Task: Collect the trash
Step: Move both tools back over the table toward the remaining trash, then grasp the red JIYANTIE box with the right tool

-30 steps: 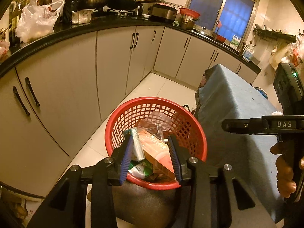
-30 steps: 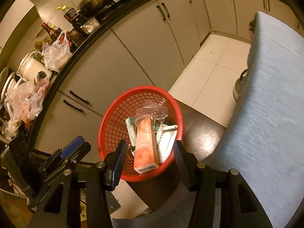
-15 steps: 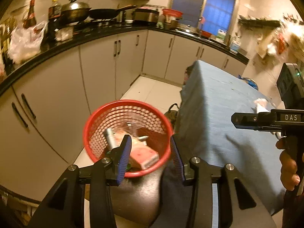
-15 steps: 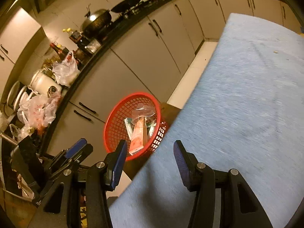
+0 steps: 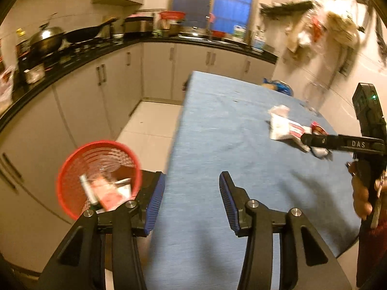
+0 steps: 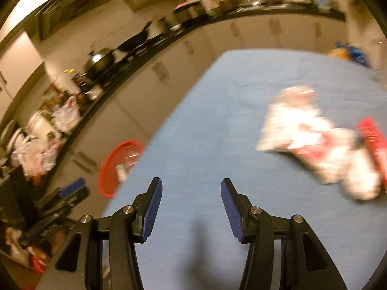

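A red mesh basket [image 5: 72, 169] [image 6: 113, 166] holding several wrappers and a carton stands on a dark stool left of the blue-clothed table [image 5: 217, 145]. White and red wrappers [image 5: 283, 128] [image 6: 302, 135] and a red packet [image 6: 372, 140] lie on the cloth at the far right. My left gripper [image 5: 192, 193] hangs over the table's left edge; its jaws are opening with nothing between them. My right gripper [image 6: 191, 198] hovers over bare cloth, open and empty, with the wrappers ahead to its right. It also shows at the right of the left wrist view [image 5: 314, 140], held by a hand.
Beige cabinets under a black counter [image 5: 121, 46] run along the left and back, loaded with a wok, pans, bottles and plastic bags. White floor tiles [image 5: 150, 125] lie between cabinets and table. A blue bag [image 5: 278, 84] sits past the table's far end.
Both grippers have swung away from above the red basket to over the blue table. The basket now lies low at the left; the wrappers on the cloth have come into view. The left jaws stand wider.
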{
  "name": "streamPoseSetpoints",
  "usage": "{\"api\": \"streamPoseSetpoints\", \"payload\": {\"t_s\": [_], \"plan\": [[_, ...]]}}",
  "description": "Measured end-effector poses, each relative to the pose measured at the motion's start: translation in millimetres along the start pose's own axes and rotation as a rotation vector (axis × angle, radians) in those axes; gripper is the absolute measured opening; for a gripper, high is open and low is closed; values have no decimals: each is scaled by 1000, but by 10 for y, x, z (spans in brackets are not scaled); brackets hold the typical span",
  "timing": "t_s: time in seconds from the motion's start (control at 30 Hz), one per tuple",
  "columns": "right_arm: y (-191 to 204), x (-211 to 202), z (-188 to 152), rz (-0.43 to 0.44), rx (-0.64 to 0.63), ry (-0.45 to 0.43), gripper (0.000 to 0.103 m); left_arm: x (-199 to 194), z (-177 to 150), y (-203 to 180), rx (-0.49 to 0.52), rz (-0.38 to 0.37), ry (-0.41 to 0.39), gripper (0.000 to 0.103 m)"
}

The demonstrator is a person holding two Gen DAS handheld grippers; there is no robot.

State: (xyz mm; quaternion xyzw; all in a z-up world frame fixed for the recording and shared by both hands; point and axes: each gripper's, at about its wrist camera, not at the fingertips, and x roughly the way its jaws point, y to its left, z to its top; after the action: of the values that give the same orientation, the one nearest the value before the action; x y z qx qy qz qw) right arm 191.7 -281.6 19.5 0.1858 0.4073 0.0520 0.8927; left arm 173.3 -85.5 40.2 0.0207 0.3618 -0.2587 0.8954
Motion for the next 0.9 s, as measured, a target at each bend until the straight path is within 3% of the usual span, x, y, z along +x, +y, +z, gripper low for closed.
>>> {"api": "streamPoseSetpoints", "payload": {"t_s": [0.17, 0.23, 0.33, 0.43, 0.53, 0.6, 0.67, 0.7, 0.9], "plan": [[-601, -547, 34, -244, -14, -100, 55, 168, 68, -459, 60, -76, 30, 45], [-837, -710, 48, -359, -37, -120, 55, 241, 96, -624, 85, -112, 44, 45], [-1023, -746, 36, -458, -69, -119, 55, 334, 108, -860, 123, -141, 54, 46], [-1136, -660, 23, -452, -87, -97, 54, 437, 106, -1009, 141, -162, 72, 46], [-1150, -549, 37, -477, -137, -85, 47, 514, 109, -1106, 157, -173, 89, 46], [-1133, -432, 45, -487, -162, -61, 38, 575, 127, -1179, 166, -180, 105, 46], [-1156, -319, 88, -529, -178, -38, 19, 622, 141, -1216, 171, -180, 118, 46], [-1181, -289, 94, -546, -179, -32, 15, 650, 156, -1254, 175, -185, 125, 45], [-1271, -451, 51, -538, -137, -106, 10, 783, 247, -1514, 210, -203, 148, 46]]}}
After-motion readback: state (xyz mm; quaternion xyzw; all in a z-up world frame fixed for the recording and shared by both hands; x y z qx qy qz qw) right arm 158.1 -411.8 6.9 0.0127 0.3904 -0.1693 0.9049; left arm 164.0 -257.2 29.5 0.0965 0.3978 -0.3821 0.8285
